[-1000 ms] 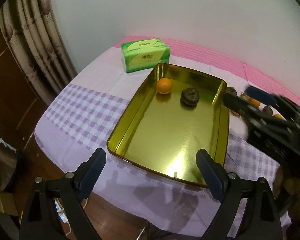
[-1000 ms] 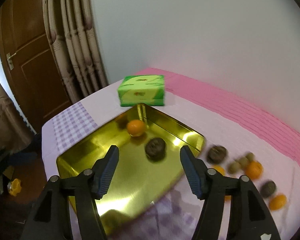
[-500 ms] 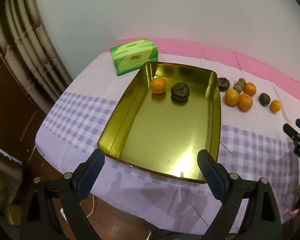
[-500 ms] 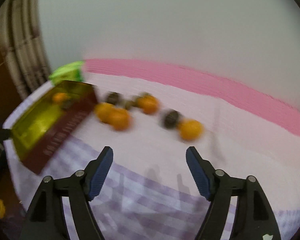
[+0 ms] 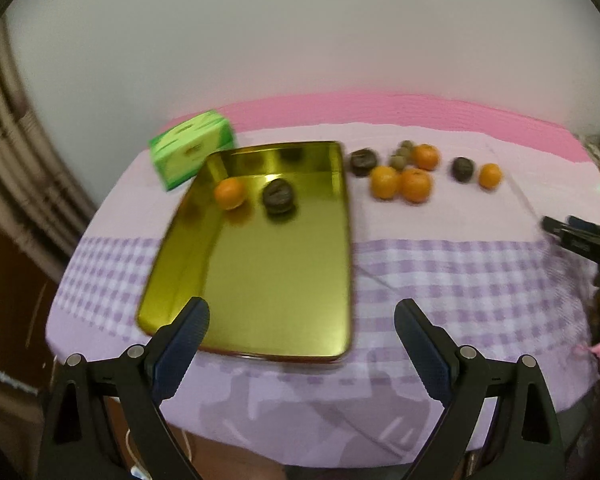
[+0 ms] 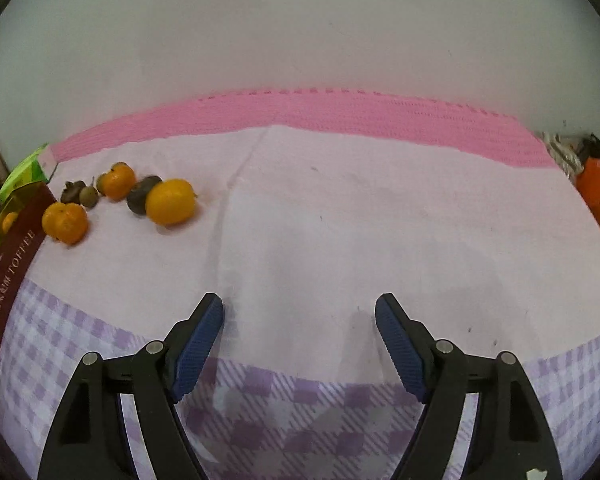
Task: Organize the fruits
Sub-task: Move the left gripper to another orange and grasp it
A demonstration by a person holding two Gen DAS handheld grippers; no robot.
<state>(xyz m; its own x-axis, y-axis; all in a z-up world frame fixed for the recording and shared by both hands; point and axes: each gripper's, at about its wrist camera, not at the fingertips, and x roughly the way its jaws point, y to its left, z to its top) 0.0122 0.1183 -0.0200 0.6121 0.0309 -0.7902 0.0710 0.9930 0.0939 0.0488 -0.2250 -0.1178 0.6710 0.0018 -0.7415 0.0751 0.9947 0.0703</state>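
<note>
Gold metal lined the shallow rectangular tray [image 5: 260, 272] that lay on the pink and lilac-checked tablecloth [image 5: 452, 280], with a small orange [image 5: 229, 193] and a dark wrinkled fruit [image 5: 278, 196] resting apart from each other near its far end. Just beyond the tray's far left corner sat a green tissue box [image 5: 190, 149]. To the right of the tray, on the plain pink part of the cloth, the loose fruit lay in a cluster: a dark fruit [image 5: 363, 161] nearest the tray's far right corner, two oranges [image 5: 400, 183] side by side and touching, a third orange [image 5: 425, 157] behind them next to a pair of small greenish-brown fruits [image 5: 402, 156], then another dark fruit [image 5: 462, 169] and a last small orange [image 5: 490, 175] farthest right. The left gripper [image 5: 302, 324] hung above the near edge of the tray with its blue-padded fingers spread wide and nothing between them. The right gripper [image 6: 299, 322] was likewise spread wide and held nothing, poised over bare cloth well to the right of the fruit cluster; in its own view the nearest orange [image 6: 170, 202] lay up and to the left, and the tray's dark red outer wall [image 6: 10, 268], printed with the word TOFFEE, showed at the left edge. In the left wrist view, the right gripper's dark fingertips [image 5: 556, 227] were just visible at the table's right side.
</note>
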